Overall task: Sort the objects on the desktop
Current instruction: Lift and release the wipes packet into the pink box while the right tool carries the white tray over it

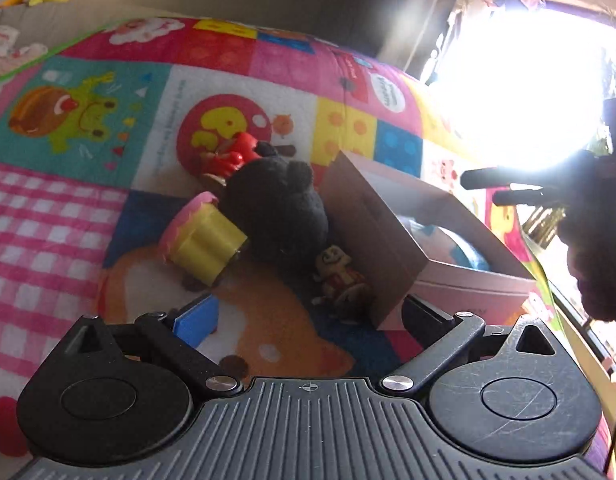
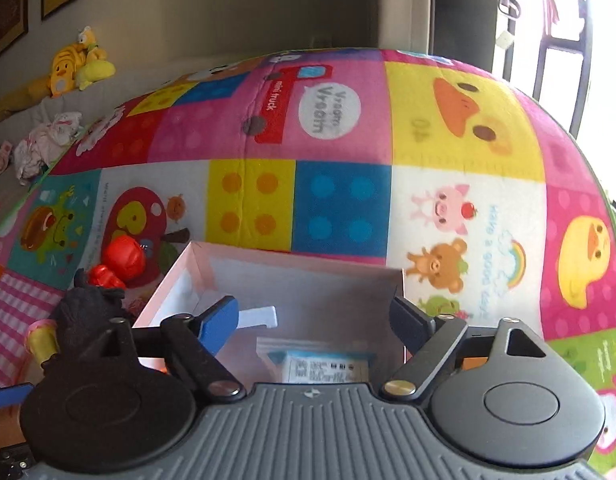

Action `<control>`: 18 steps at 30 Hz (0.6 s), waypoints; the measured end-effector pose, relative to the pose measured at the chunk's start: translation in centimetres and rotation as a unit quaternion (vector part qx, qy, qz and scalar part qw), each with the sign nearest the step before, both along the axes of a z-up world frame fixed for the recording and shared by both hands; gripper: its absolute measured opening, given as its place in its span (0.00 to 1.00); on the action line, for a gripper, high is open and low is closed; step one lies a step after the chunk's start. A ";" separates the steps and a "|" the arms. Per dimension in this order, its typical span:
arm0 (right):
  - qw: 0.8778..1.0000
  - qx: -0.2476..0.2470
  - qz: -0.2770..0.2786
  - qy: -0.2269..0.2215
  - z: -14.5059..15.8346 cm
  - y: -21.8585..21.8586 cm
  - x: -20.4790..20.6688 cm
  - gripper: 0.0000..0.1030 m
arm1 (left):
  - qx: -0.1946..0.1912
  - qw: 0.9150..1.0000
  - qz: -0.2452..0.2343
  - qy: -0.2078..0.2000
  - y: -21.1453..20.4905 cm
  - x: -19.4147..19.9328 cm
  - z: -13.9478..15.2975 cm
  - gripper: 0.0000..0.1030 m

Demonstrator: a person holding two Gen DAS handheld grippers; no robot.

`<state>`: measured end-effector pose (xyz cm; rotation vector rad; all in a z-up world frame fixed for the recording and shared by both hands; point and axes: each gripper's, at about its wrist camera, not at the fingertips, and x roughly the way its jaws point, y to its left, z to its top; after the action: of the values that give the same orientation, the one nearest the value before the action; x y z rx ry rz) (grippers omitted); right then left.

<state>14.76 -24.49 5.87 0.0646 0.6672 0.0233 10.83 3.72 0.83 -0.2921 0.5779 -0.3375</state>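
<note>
Patchwork cartoon play mat [image 2: 339, 200] under window glare [image 1: 519, 92]

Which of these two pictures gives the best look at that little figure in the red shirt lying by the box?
The left wrist view. The little figure lies in plain sight there on the mat, beside the box and near the black plush toy. The right wrist view does not show it at all; it looks into the box instead.
</note>
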 end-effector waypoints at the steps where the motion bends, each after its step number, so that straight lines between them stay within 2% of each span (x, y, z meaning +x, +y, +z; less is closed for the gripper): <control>1: 1.000 0.009 0.004 -0.002 0.3 0.8 -0.3 0.74 | -0.002 1.000 0.009 -0.002 0.2 -0.1 0.1 0.98; 3: 1.000 0.002 0.030 -0.006 0.8 3.6 -0.1 0.72 | 0.009 0.999 0.038 -0.014 0.4 -0.6 0.3 0.98; 6: 0.995 -0.028 0.095 -0.018 1.5 9.2 1.7 0.72 | 0.065 0.993 0.087 -0.042 0.4 -1.2 0.9 0.98; 7: 0.994 -0.025 0.107 -0.016 1.6 10.5 2.7 0.72 | 0.064 0.992 0.095 -0.045 0.6 -1.3 1.0 0.98; 10: 0.993 0.014 0.113 0.028 1.4 13.7 7.5 0.73 | 0.041 0.992 0.113 -0.045 1.7 -1.5 1.1 0.98; 12: 0.992 0.032 0.112 0.057 0.6 15.1 10.6 0.79 | 0.020 0.991 0.126 -0.043 2.5 -1.5 1.1 0.98; 14: 0.993 0.043 0.075 0.082 -0.8 16.2 13.4 0.83 | -0.014 0.990 0.139 -0.036 3.4 -1.5 0.8 0.98; 17: 0.990 0.059 0.047 0.120 -2.8 17.1 16.7 0.83 | -0.024 0.990 0.140 -0.024 3.8 -1.2 0.6 0.98; 18: 0.990 0.053 0.042 0.127 -3.4 17.5 17.5 0.80 | -0.026 0.990 0.138 -0.020 3.8 -1.1 0.5 0.98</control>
<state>32.28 -6.98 2.45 0.1445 0.9235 0.1333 9.71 7.53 1.33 -0.4097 0.4826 -0.0903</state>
